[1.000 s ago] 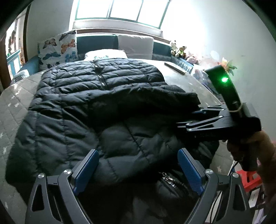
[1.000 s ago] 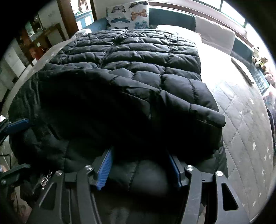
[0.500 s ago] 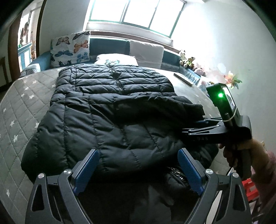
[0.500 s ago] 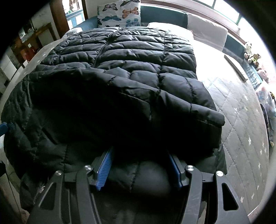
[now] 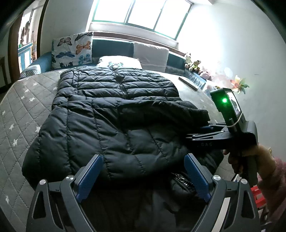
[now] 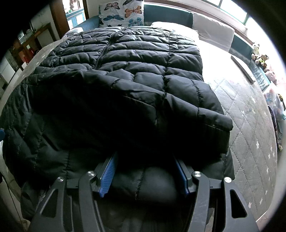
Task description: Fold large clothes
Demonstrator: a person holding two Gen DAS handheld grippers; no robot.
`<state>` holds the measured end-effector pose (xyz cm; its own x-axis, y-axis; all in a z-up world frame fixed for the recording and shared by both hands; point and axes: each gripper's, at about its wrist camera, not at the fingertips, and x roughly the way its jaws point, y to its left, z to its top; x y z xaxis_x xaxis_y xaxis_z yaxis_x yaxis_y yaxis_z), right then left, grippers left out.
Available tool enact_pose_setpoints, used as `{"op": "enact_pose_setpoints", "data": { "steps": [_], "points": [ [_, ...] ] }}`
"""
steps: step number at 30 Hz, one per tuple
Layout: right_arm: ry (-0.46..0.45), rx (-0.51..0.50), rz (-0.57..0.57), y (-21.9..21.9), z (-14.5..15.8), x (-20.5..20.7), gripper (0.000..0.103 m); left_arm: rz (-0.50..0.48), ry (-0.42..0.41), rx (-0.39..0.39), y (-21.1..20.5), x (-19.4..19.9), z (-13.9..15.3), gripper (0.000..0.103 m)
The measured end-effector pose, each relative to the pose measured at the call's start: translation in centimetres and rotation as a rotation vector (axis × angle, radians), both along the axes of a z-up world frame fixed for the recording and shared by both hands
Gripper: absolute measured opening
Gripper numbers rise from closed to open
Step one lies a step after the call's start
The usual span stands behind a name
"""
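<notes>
Daylight from one wide window (image 5: 143, 16) with three panes falls on a bed covered by a grey quilted mattress cover with white stars (image 5: 23, 107). At the head of the bed stand one butterfly-print cushion (image 5: 72, 50), one plain grey cushion (image 5: 151, 53) and one white pillow (image 5: 118, 61). Along the ledge at the right side sit a few small stuffed toys (image 5: 192, 62); their exact number cannot be told.

One black quilted down jacket (image 5: 110, 110) lies spread along the bed with its zip running down the middle. Its near part is folded over, and one sleeve (image 6: 160, 100) lies across the body.

Two tools are in view. The left tool (image 5: 143, 180) has its blue-padded jaws standing wide apart over the near edge of the jacket; the fabric lies between and below them, with nothing pinched. The right tool (image 6: 145, 176) has a puffy fold of the jacket's near edge between its blue pads, which press on the fold from both sides. In the left wrist view, one hand (image 5: 250, 158) in a pink sleeve holds that right tool's black handle, and a green light (image 5: 224, 100) glows on the unit mounted on top of it.
</notes>
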<state>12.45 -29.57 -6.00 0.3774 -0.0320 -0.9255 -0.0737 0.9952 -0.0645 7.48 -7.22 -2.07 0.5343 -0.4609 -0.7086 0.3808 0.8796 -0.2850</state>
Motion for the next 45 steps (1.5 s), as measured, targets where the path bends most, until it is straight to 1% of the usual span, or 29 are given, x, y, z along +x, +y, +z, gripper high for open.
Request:
{"op": "enact_pose_setpoints", "data": {
  "steps": [19,45],
  "points": [
    [-0.003,0.001,-0.001,-0.1,0.0,0.0,0.066,-0.008,0.014,-0.009,-0.6,0.1,-0.3,0.098],
    [-0.007,0.002,-0.001,0.0,0.0,0.0,0.066,-0.022,0.009,-0.002,-1.0,-0.3,0.1,0.098]
  ]
}}
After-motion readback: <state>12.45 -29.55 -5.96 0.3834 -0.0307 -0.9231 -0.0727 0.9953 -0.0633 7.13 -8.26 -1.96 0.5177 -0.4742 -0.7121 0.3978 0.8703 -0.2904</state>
